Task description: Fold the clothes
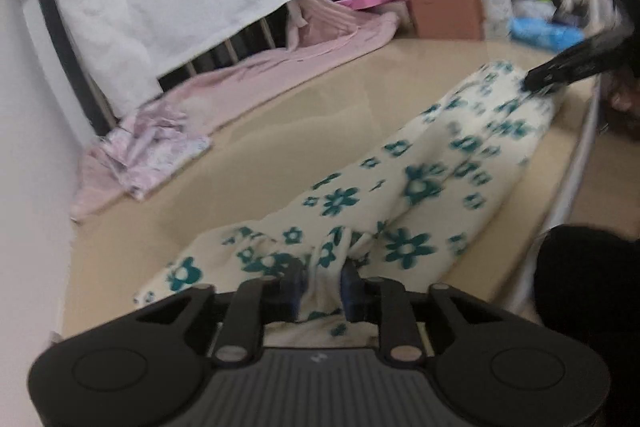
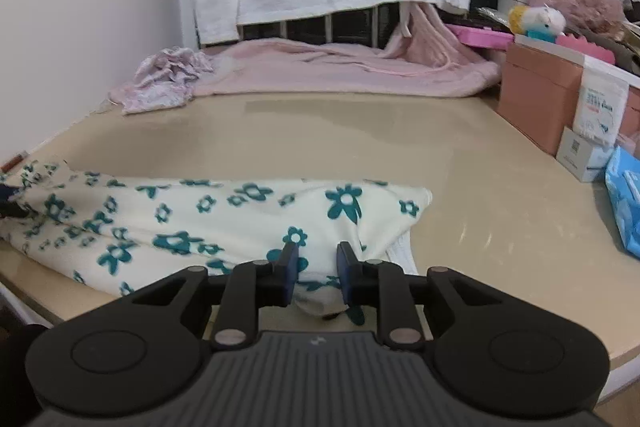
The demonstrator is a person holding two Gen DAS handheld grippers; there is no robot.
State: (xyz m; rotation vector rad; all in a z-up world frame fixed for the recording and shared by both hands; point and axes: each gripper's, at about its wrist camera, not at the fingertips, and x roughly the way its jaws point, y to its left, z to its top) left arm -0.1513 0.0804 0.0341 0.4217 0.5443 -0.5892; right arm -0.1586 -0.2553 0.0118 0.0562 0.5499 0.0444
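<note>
Beige table (image 2: 360, 131): floral garment (image 2: 224, 215) pinched in both claws, left claw (image 1: 322, 283), right claw (image 2: 318, 267).

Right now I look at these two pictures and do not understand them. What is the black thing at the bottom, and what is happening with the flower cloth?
No robot here: a person holds a two-finger claw in each hand, each carrying a camera looking along its fingers. One picture is from the left claw, the other from the right claw. Each pinches one end of the cream garment with teal flowers, lying lengthwise on the beige table. Behind lie a pink blanket, boxes and clutter.
</note>
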